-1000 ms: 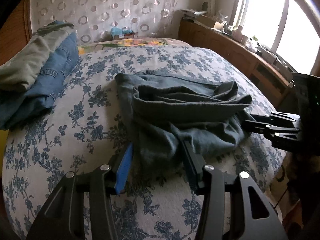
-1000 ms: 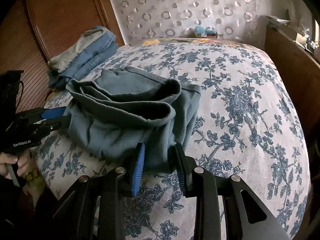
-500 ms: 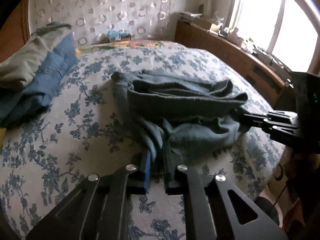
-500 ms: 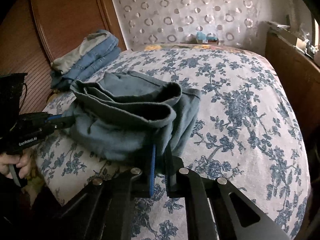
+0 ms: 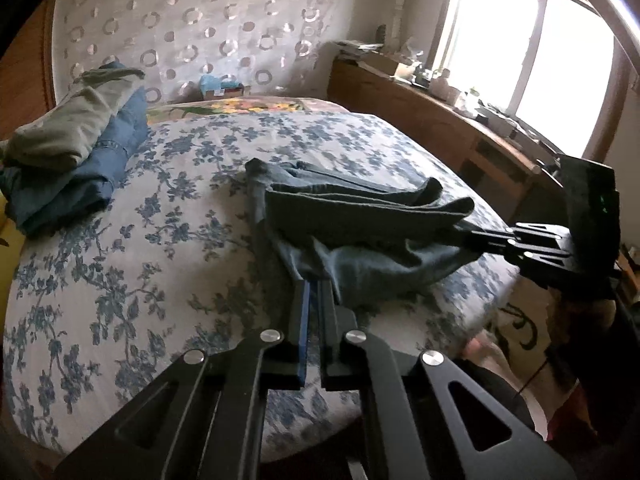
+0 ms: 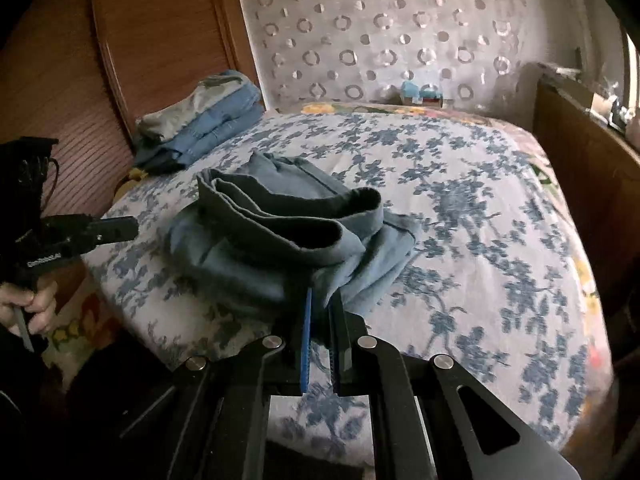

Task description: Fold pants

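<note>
1. Grey-blue cloth, one pair of pants (image 5: 360, 236), lies bunched near the foot edge of the bed (image 5: 160, 248), with the near hem lifted off the floral cover
2. Two grippers are in view: the left gripper (image 5: 314, 284) has its fingers pinched narrow on the near edge of the pants; the right gripper (image 6: 320, 300) is likewise clamped on the fabric at its own side
3. One stack of folded clothes (image 5: 76, 160) sits at the bed's far left corner, well apart from the pants; a grey-green piece lies on top of blue denim ones, whose number I cannot tell
4. One small blue box (image 6: 418, 94) stands by the patterned wall at the head of the bed
5. One window (image 5: 532, 52) glows above a wooden ledge (image 5: 432, 108) crowded with small items, too blurred to count
6. White lettering on the left gripper's body, seen from the right wrist view, is too small to read with confidence
</note>
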